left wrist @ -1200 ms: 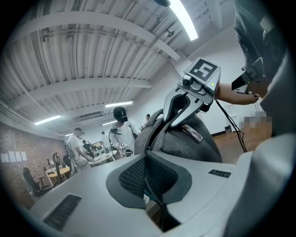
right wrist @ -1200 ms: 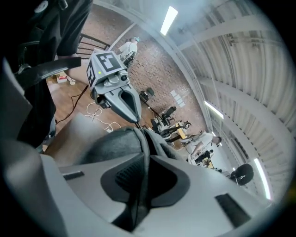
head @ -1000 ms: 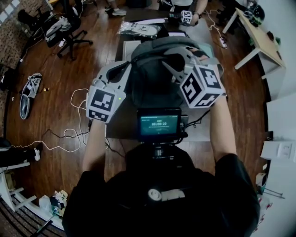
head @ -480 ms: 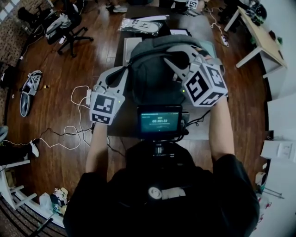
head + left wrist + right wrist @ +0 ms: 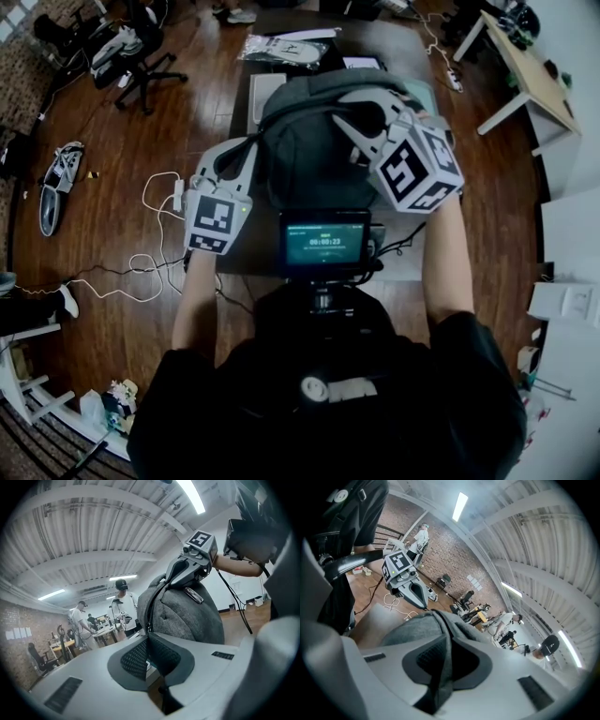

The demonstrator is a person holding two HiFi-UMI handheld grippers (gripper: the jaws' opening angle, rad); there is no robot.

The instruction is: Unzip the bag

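A grey backpack (image 5: 309, 155) stands on the dark table (image 5: 246, 246). My left gripper (image 5: 253, 150) is at the bag's left side. In the left gripper view, the gripper (image 5: 149, 637) is shut where the dark zip line (image 5: 151, 606) runs down into the jaws; the pull itself is hidden between the pads. My right gripper (image 5: 349, 122) is on the bag's top right. The right gripper view shows that gripper (image 5: 443, 653) shut on a fold of the grey fabric (image 5: 440, 677). Each gripper shows in the other's view: the right gripper (image 5: 197, 550) and the left gripper (image 5: 405, 581).
A small screen (image 5: 323, 242) sits at the table's near edge. A plastic packet (image 5: 281, 52) lies at the far end. White cables (image 5: 155, 262) and shoes (image 5: 61, 183) lie on the floor at left, near an office chair (image 5: 131, 61). A light wooden table (image 5: 530, 70) stands at right.
Both grippers keep their holds on the bag. The left gripper has edged slightly right, toward the bag. The other person's gripper at the table's far end has left the view.
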